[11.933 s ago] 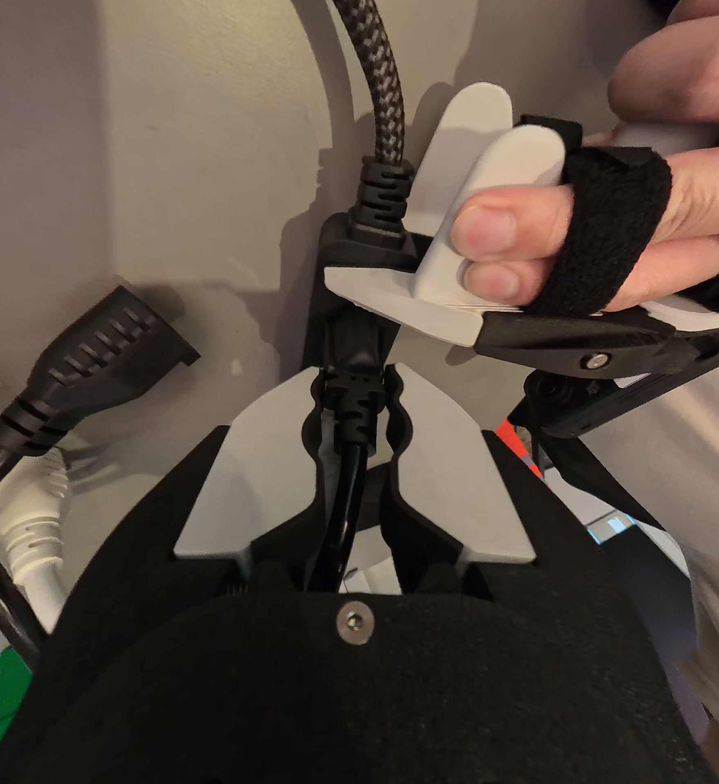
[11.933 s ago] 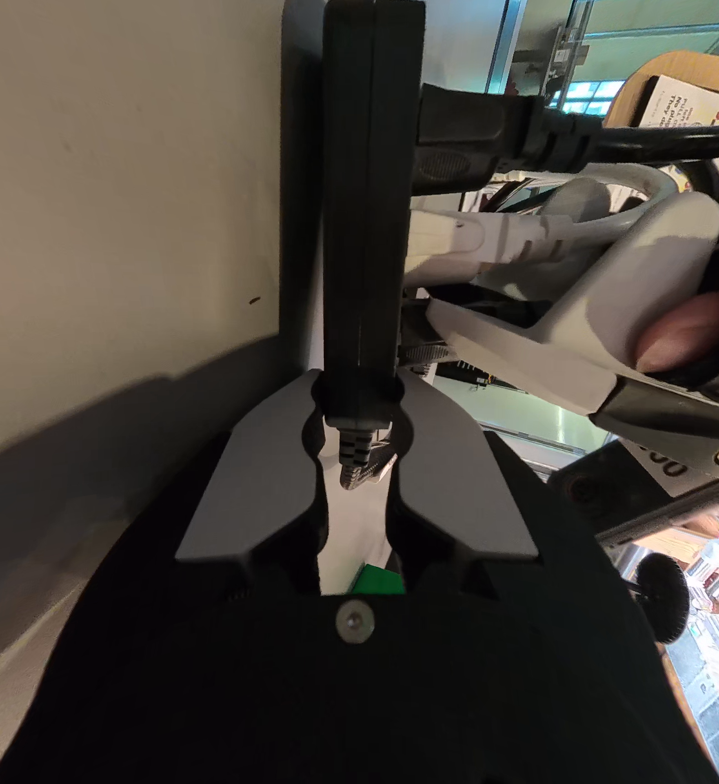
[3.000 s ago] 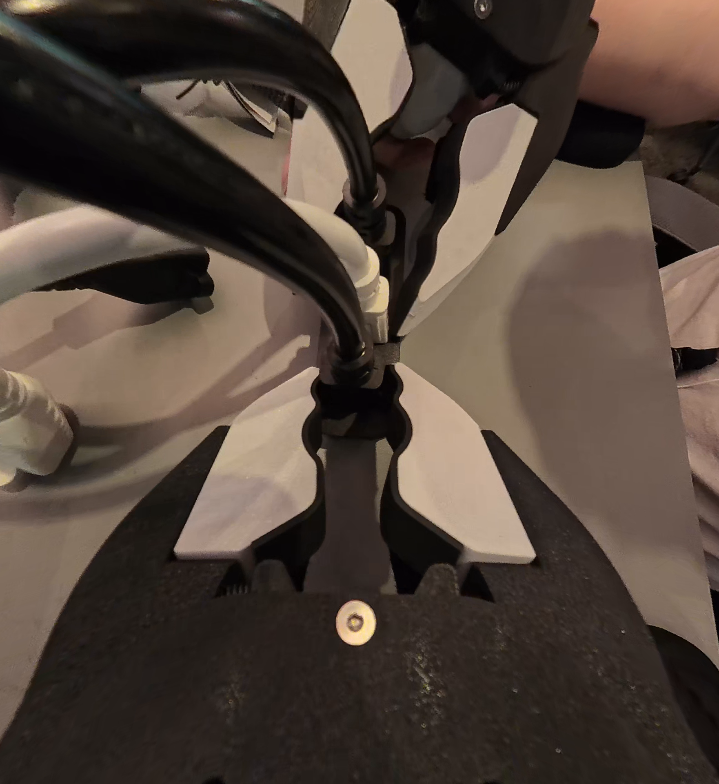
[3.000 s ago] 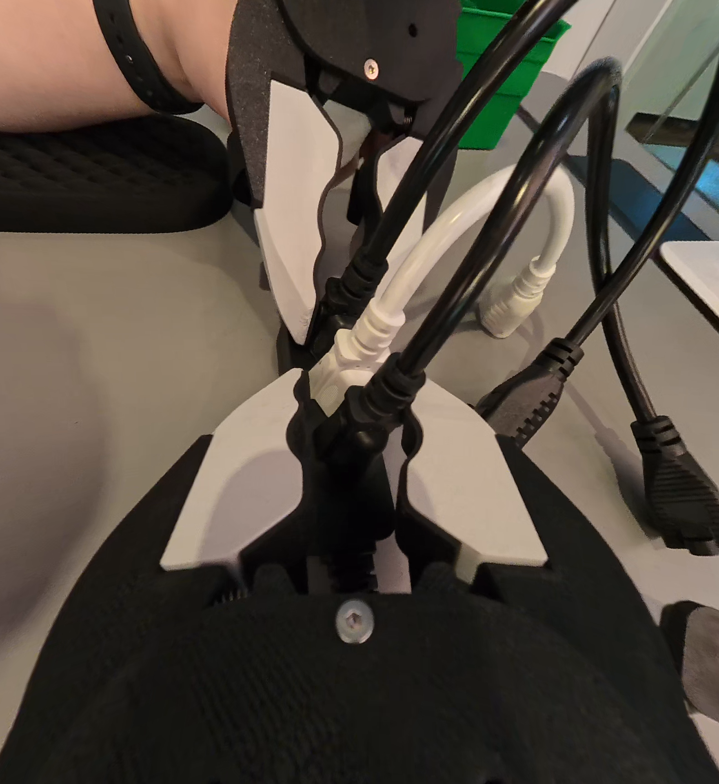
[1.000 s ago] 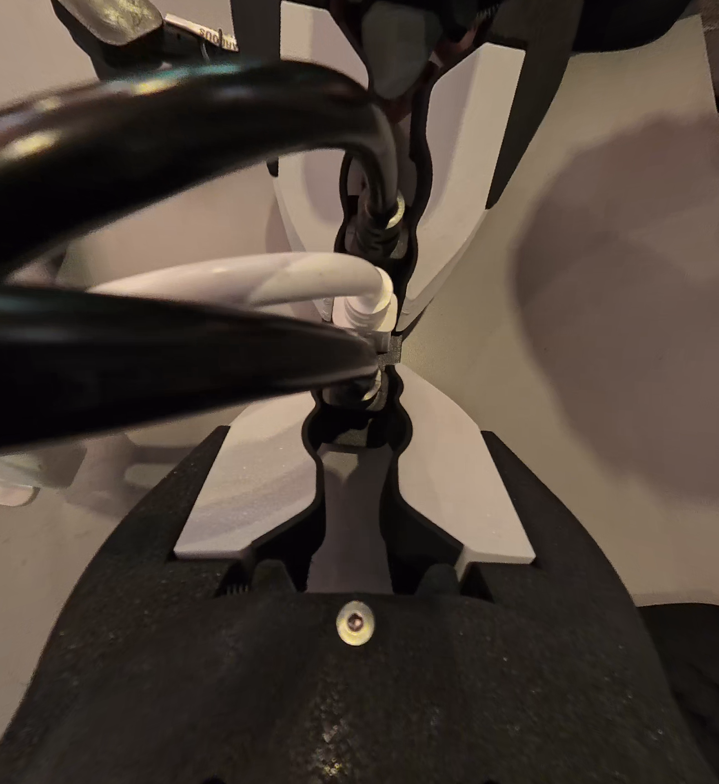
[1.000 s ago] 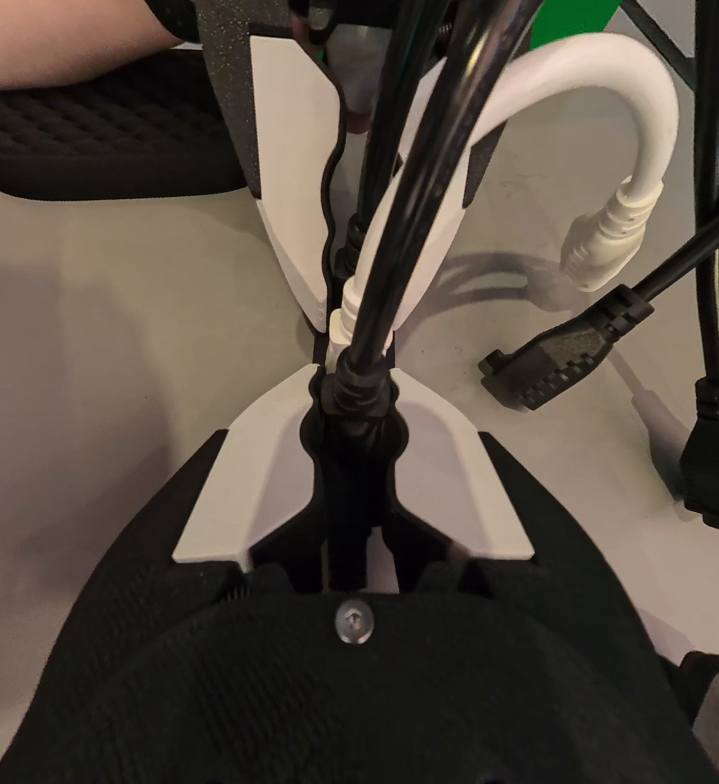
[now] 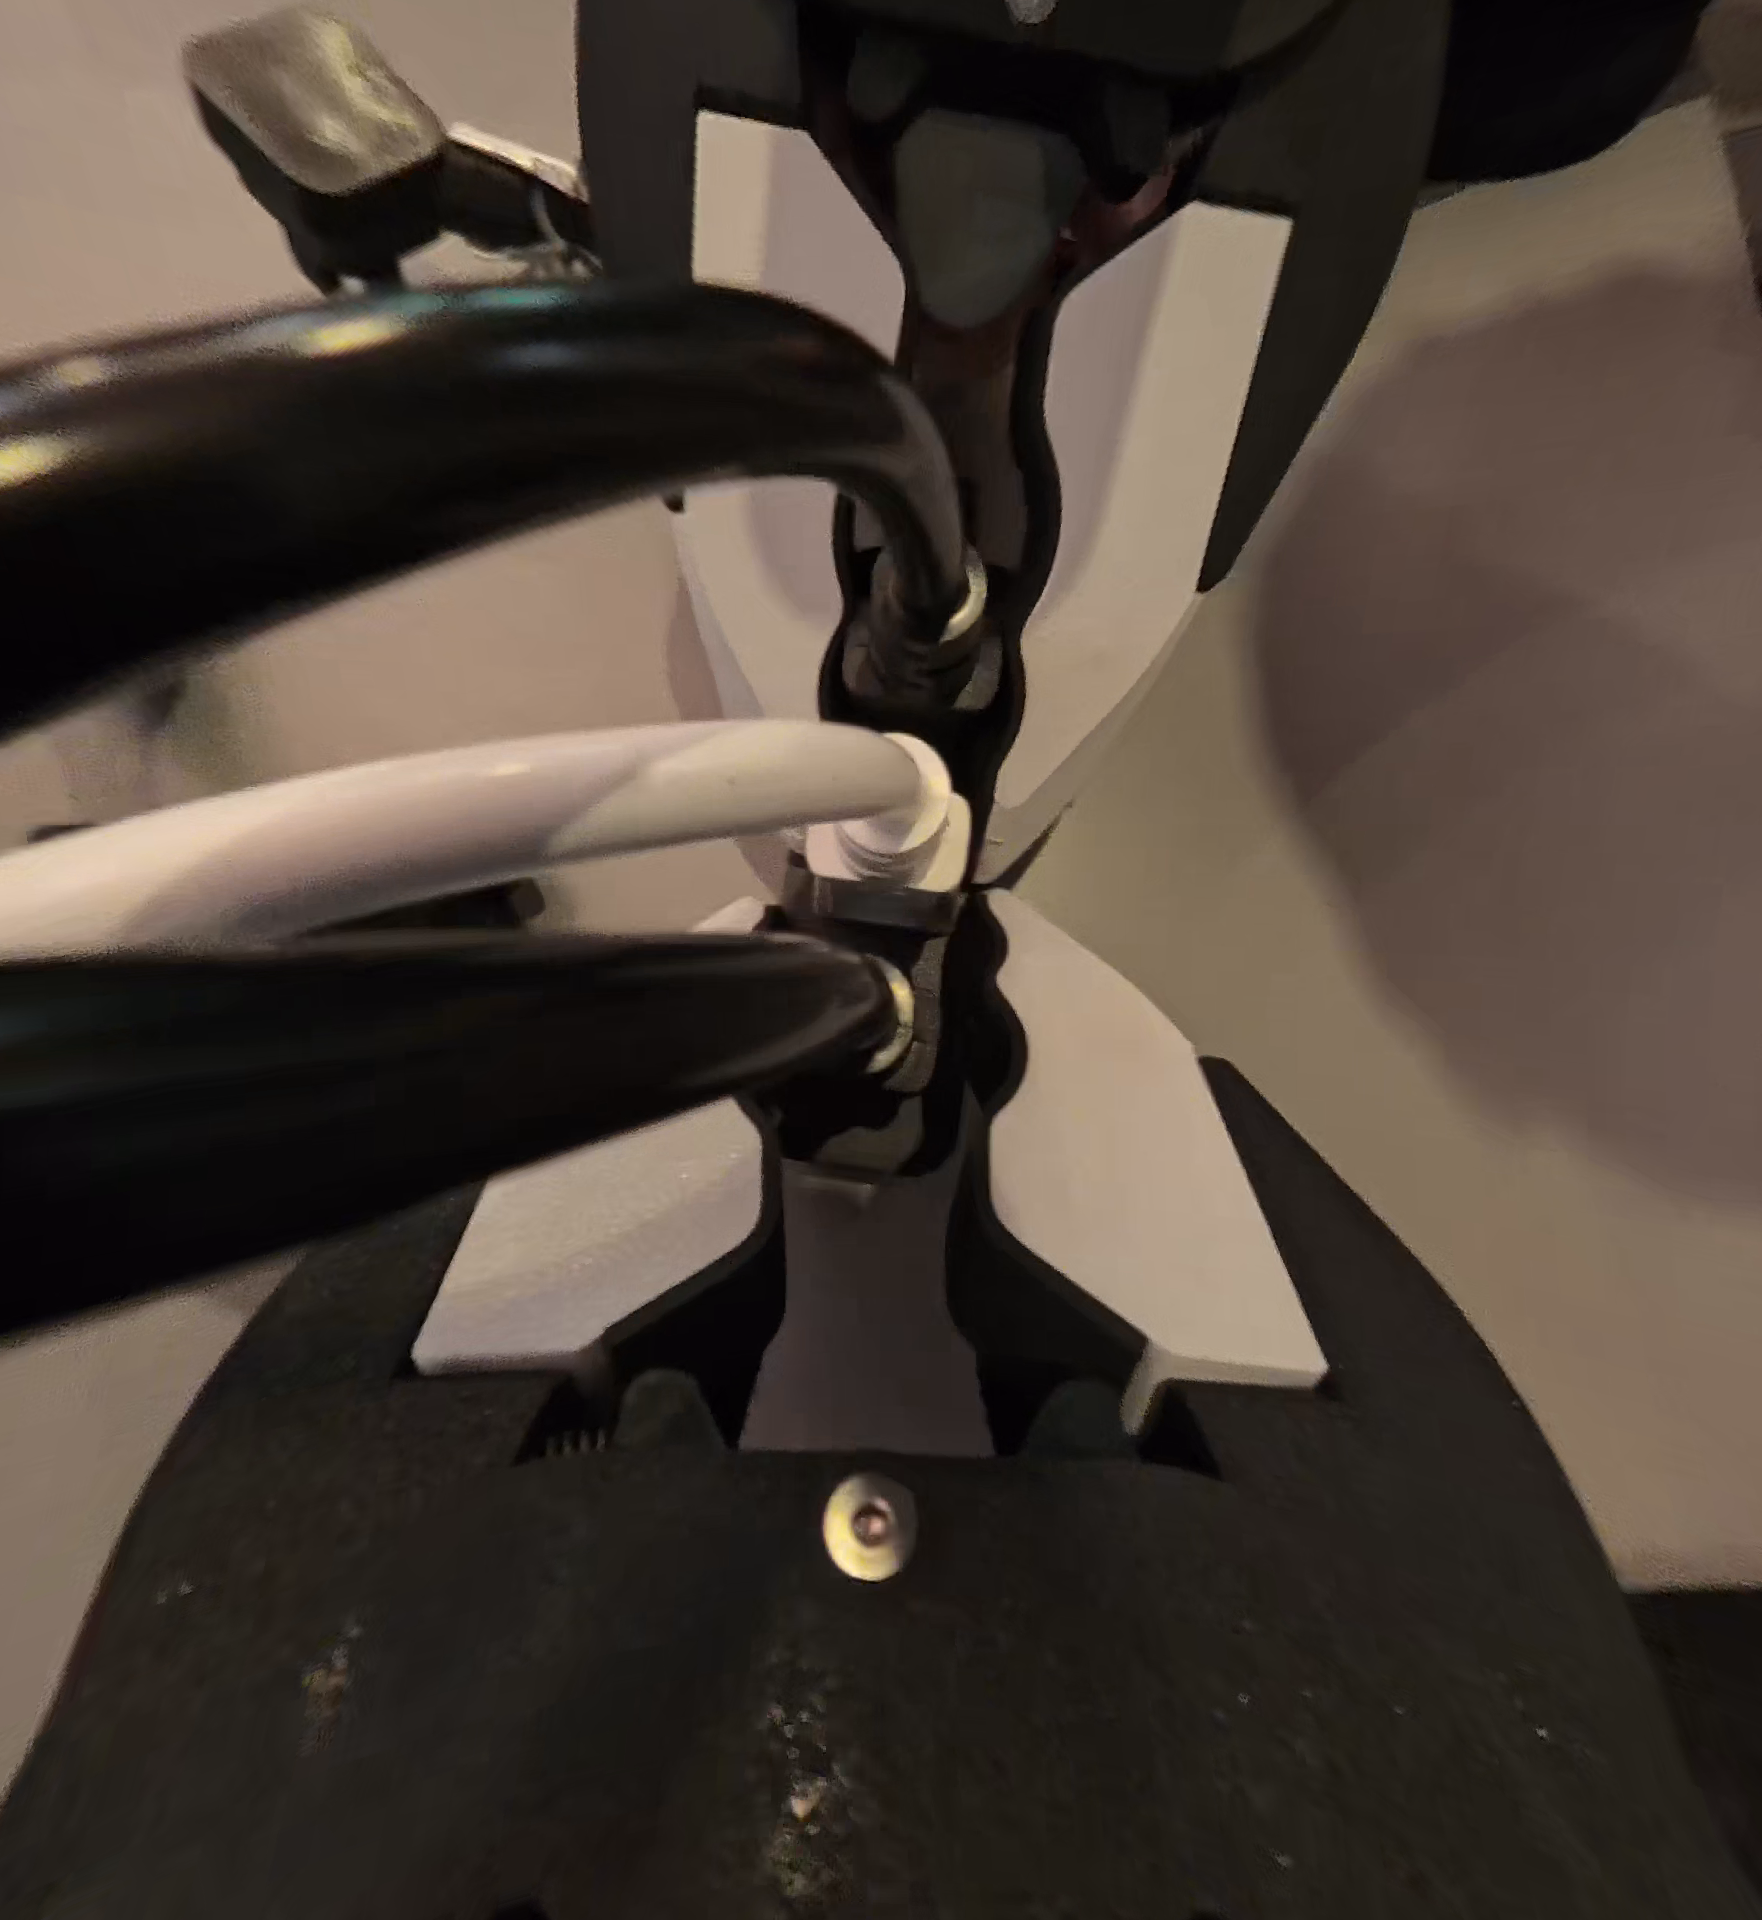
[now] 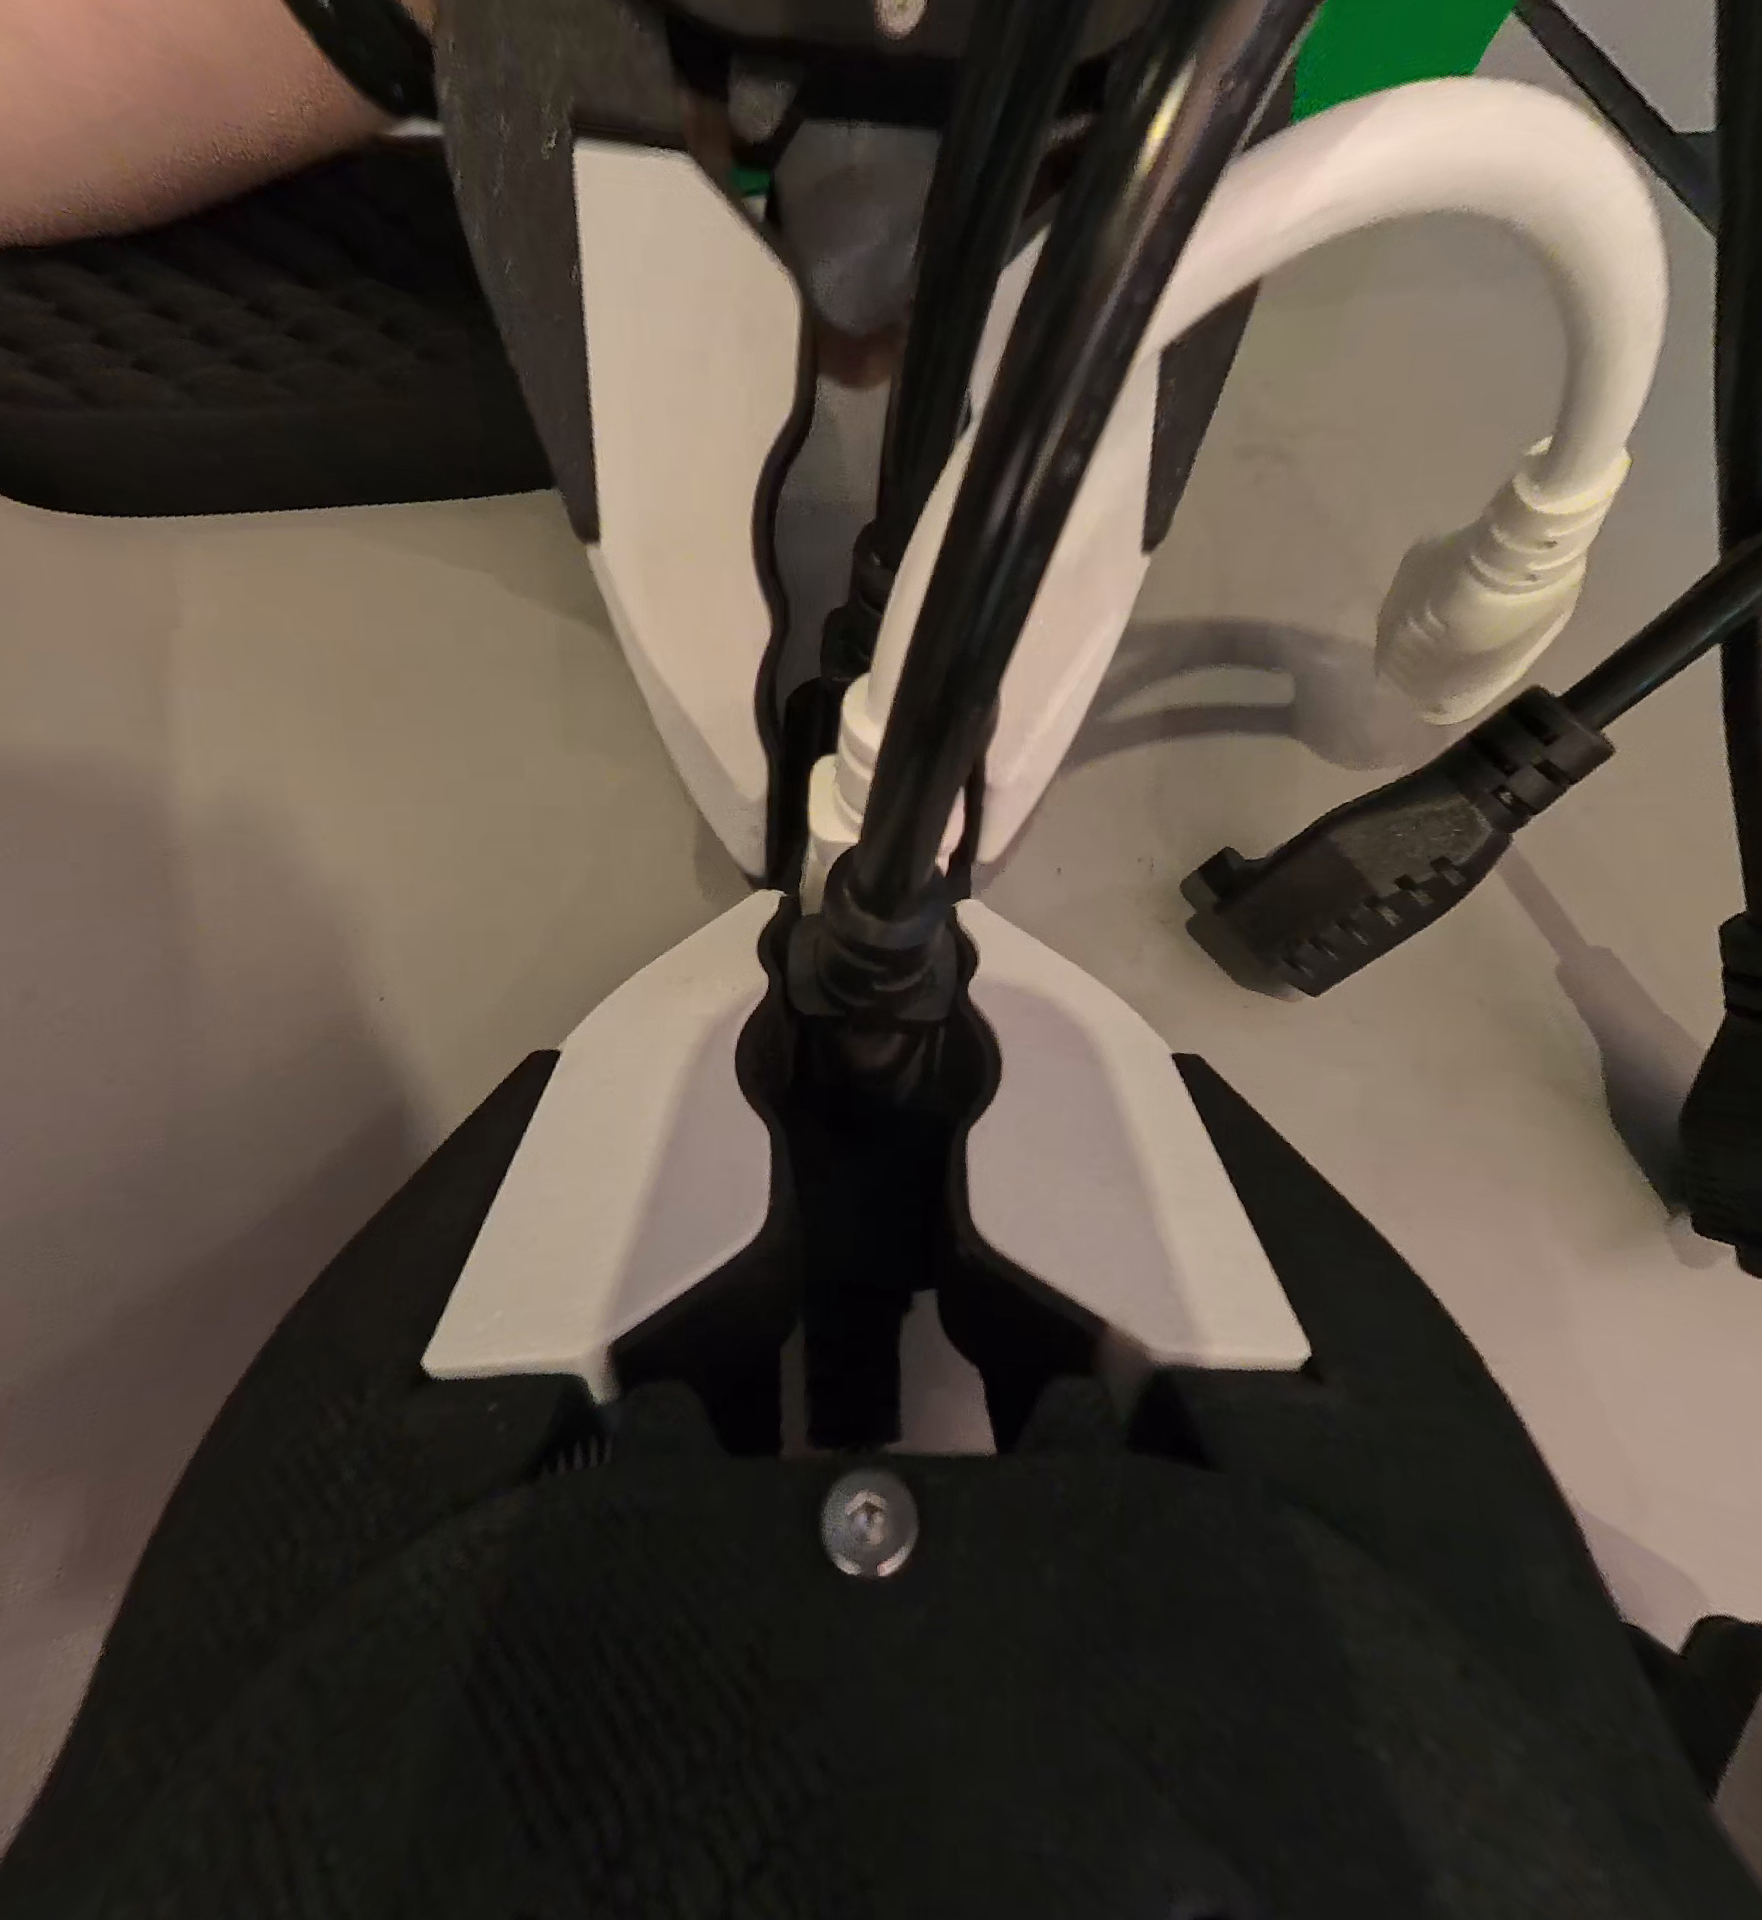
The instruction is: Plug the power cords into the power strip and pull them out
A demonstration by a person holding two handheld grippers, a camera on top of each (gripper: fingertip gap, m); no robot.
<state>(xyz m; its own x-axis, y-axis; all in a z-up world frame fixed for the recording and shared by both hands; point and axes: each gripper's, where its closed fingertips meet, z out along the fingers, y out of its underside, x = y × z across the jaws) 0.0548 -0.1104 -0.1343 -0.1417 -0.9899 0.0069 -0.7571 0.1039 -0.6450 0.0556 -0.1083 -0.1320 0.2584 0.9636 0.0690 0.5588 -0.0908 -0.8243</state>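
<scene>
Right wrist view: grey tabletop [image 8: 233, 935] | green bin [image 8: 1376, 52] behind | both grippers' fingers clenched on power strip [image 8: 856, 1195]

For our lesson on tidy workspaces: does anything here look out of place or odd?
Nothing is broken or spilled. The cords are crowded: two black cords and a white cord arch over the power strip, and loose connector ends lie on the table.

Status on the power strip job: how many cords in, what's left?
Done: three cords look seated in the power strip, a white cord between two black ones. In hand: the left gripper and right gripper each clamp one end of the strip, fingers shut around a black plug. Left: the pull-outs; no plug looks withdrawn yet.
</scene>
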